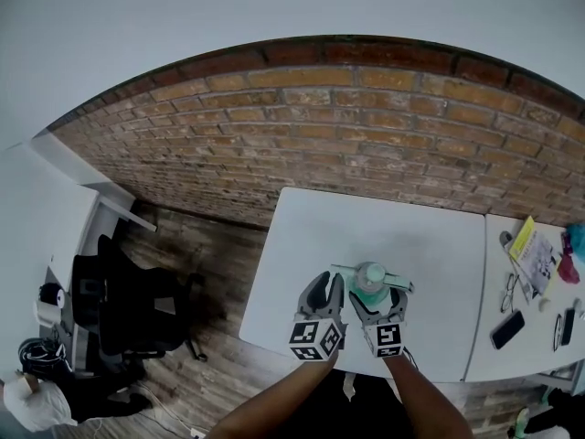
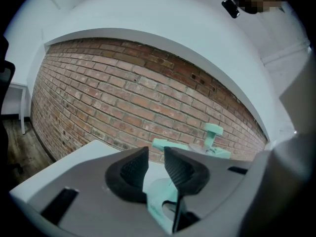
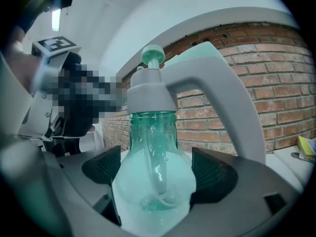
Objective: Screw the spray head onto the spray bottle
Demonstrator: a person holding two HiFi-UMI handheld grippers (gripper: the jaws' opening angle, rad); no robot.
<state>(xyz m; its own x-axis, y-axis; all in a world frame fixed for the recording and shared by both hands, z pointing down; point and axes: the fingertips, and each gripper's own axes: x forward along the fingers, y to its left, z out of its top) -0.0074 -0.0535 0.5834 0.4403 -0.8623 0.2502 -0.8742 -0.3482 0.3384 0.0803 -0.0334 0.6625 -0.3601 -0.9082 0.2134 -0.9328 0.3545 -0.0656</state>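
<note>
Nearest my head camera are the two grippers, side by side at the near edge of the white table point(image 1: 292, 236). My right gripper point(image 3: 157, 174) is clamped on the belly of the spray bottle point(image 3: 148, 132) and holds it upright, a pad on either flank. The spray head point(image 3: 148, 95) sits on the neck, its grey handle arching over toward 3 o'clock and the green pump knob at 12. I cannot tell whether the collar is run fully home.

My left gripper point(image 2: 156, 164) has its jaws narrow, with a slim gap between the pads and nothing pinched there. It is off the bottle, which stands just beside it at about 2 o'clock in its own view.

I judge this to be the screwing step, either between turns or near its end. Next I'd bring the left jaws in toward 2 o'clock, widen them, close on the collar and twist. The right grip must be firm so the bottle doesn't spin.
</note>
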